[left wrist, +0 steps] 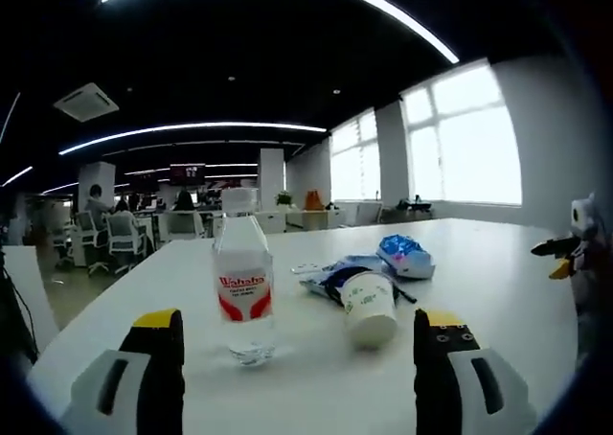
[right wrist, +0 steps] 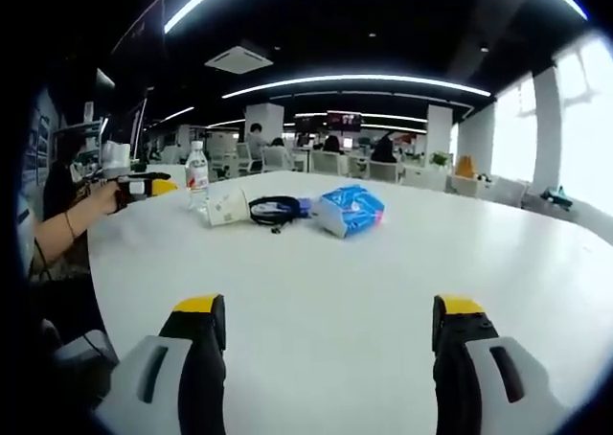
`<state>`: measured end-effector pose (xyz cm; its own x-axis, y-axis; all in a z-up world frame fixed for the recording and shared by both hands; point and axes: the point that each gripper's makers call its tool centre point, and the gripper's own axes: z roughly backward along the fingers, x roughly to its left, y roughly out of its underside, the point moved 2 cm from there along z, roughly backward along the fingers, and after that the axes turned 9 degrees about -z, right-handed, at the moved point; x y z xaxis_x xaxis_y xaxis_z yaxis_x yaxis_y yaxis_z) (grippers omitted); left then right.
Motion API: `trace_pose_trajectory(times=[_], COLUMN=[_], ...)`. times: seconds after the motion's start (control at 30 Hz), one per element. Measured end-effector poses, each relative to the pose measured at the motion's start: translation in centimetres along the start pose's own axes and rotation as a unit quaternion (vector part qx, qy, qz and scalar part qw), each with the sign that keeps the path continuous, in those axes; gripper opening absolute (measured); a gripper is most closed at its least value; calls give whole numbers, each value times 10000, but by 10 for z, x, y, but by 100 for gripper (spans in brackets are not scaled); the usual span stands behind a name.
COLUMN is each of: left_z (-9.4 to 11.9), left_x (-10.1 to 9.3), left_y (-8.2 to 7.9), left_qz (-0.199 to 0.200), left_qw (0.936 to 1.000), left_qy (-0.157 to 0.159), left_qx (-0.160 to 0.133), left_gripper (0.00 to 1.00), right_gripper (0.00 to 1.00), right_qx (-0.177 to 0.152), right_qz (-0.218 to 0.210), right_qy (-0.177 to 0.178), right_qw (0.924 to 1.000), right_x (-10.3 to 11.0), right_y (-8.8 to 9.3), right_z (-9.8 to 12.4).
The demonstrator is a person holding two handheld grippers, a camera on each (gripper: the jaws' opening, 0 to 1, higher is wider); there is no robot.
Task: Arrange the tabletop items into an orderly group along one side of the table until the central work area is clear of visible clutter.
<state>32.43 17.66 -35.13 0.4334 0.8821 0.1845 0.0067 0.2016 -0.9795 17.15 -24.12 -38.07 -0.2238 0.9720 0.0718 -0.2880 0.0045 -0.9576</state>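
Water bottle upright on white table, between left gripper jaws' line of sight, just ahead, untouched. Paper cup on its side right of bottle; blue packet and dark cable behind cup. Left jaws wide, empty. Right gripper jaws wide, empty, over bare tabletop; bottle, cup, cable, packet clustered well ahead near far left edge.

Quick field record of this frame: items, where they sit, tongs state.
table: white
bottle: upright, capped, near left tongs
cup: on its side, right of bottle
blue pack: beyond cup
black cable: coiled between cup and blue pack
left tongs: open, holding nothing
right tongs: open, holding nothing, far from the items
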Motion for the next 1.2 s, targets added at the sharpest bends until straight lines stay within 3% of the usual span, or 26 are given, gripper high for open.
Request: trace_pose_trajectory(times=[0.2,0.37,0.77,1.2], left_z=[8,13,14,17], left_x=[-16,-24,-45,-57], left_y=[-1,-1,6,1], left_qz=[169,45,-507,-622], left_qw=[9997,9998,9964,9951], left_qy=[149,187,439,527], left_qx=[-16,34,514,564], left_gripper=[100,100,100,99], right_gripper=[84,83,80,79], right_qx=[31,46,197,281], right_qz=[15,47,109,223], right_qy=[-47,-111,-43,5], right_qw=[10000,9999,9997,9994], right_x=[2,4,2,2], right_y=[0,1,8,14], right_z=[0,0,5,13])
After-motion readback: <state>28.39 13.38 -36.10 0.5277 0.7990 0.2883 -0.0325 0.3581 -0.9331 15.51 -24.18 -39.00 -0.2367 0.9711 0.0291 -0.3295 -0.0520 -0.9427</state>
